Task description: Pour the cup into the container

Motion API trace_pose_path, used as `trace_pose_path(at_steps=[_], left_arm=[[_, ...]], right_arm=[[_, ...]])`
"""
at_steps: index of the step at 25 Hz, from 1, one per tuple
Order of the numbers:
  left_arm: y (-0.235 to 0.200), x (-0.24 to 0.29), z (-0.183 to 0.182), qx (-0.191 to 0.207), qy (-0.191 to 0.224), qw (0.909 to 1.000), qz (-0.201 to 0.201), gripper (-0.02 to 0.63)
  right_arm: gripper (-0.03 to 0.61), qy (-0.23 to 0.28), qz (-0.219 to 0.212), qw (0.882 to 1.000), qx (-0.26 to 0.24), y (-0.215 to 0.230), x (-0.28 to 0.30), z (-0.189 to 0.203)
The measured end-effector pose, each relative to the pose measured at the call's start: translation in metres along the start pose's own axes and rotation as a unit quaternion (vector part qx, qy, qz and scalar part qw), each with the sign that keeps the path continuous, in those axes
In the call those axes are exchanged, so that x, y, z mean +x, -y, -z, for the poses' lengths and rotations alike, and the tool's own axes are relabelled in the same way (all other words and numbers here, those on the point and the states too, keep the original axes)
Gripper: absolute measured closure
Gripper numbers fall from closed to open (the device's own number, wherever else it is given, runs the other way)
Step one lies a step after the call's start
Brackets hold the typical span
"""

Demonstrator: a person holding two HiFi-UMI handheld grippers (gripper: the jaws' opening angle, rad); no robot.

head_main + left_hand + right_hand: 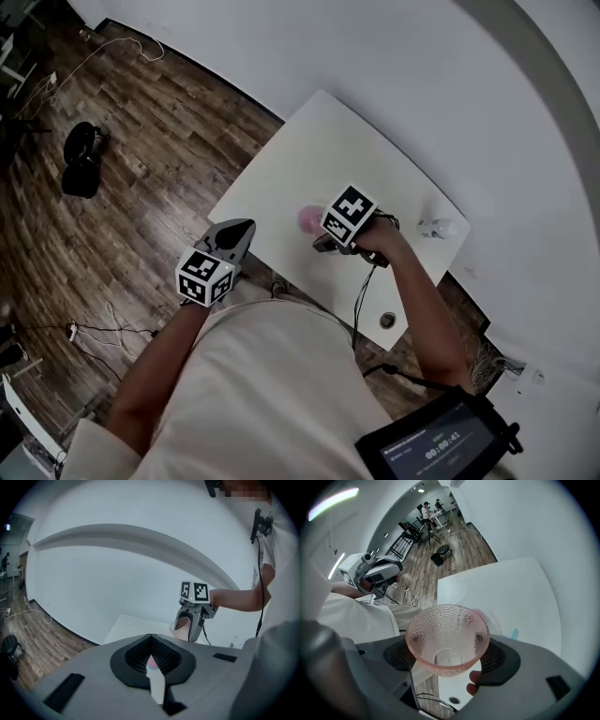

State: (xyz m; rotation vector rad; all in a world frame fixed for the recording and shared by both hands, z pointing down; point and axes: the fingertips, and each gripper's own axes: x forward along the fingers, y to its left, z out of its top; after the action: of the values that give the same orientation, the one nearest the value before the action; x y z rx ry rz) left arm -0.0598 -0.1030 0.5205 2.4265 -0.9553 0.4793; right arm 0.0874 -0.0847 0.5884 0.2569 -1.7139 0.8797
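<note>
One pink dimpled cup (440, 630), apparently empty, is clamped tilted in the right tool (449, 654) above the white worktop (309, 150), with a pink container (487, 617) just behind. The left tool (151, 641) has its jaws together, holding nothing.

A pink, see-through cup (447, 634) with a dimpled wall and a wide flaring rim hangs above the white table (309, 150), clamped at its sides between the jaws of the right gripper (448, 656). It is tipped off upright: its open mouth faces back along the jaws, so the small round base shows through the bowl. From the other side the cup (182, 624) shows as a pale pink cone over the table's near half. The container (492, 620) shows only as a blurred pinkish shape on the table just beyond the cup's rim; its form cannot be made out.
</note>
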Motion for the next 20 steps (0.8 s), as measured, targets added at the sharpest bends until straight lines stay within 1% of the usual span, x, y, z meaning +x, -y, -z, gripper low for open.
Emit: trace_pose_path(at_steps=[4, 9, 15, 20], left_arm=[[0.013, 0.006, -0.005, 0.004, -0.002, 1.0000, 0.009, 0.604], [0.024, 0.011, -0.003, 0.000, -0.003, 0.9997, 0.024, 0.604], [0.032, 0.016, -0.008, 0.010, -0.007, 0.9987, 0.049, 0.604], [0.040, 0.013, -0.025, 0.019, 0.005, 0.9963, 0.083, 0.604]], right_arm=[[0.198, 0.060, 0.017, 0.998, 0.003, -0.002, -0.005, 0.004], [0.198, 0.126, 0.041, 0.991, 0.009, -0.005, -0.007, 0.007], [0.198, 0.173, 0.067, 0.982, 0.029, -0.011, -0.009, 0.005], [0.198, 0.213, 0.109, 0.969, 0.057, -0.015, -0.016, 0.002]])
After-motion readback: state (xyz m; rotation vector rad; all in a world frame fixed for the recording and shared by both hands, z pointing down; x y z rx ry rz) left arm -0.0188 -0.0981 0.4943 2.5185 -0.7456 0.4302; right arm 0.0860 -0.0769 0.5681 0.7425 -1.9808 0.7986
